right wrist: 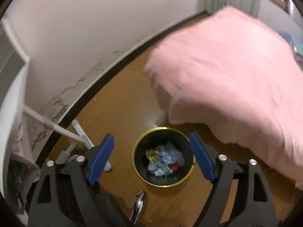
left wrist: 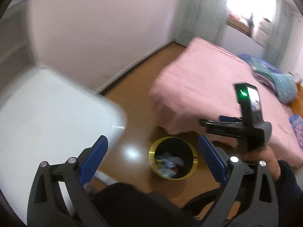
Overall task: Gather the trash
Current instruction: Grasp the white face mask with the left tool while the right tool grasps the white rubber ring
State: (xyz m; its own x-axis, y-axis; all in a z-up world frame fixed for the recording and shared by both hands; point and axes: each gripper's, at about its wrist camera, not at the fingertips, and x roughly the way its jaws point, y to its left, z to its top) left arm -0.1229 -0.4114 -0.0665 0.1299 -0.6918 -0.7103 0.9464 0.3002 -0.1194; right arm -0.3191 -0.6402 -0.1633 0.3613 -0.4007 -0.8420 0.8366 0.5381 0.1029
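A round black trash bin with a gold rim (left wrist: 151, 151) (right wrist: 134, 157) stands on the wooden floor by the bed corner. It holds crumpled trash (left wrist: 169, 163) (right wrist: 165, 158): pale blue-white paper, a yellow wrapper and something red. My left gripper (left wrist: 152, 154) is open and empty, held above the bin. My right gripper (right wrist: 151, 156) is open and empty, also above the bin. The right gripper's body (left wrist: 246, 124) shows in the left wrist view, held in a hand, to the right of the bin.
A bed with a pink sheet (left wrist: 217, 94) (right wrist: 236, 75) fills the right side. A white table (left wrist: 47, 123) is at left, its legs (right wrist: 62, 130) near the wall. Folded clothes (left wrist: 274, 79) lie on the bed. A window (left wrist: 250, 3) is beyond.
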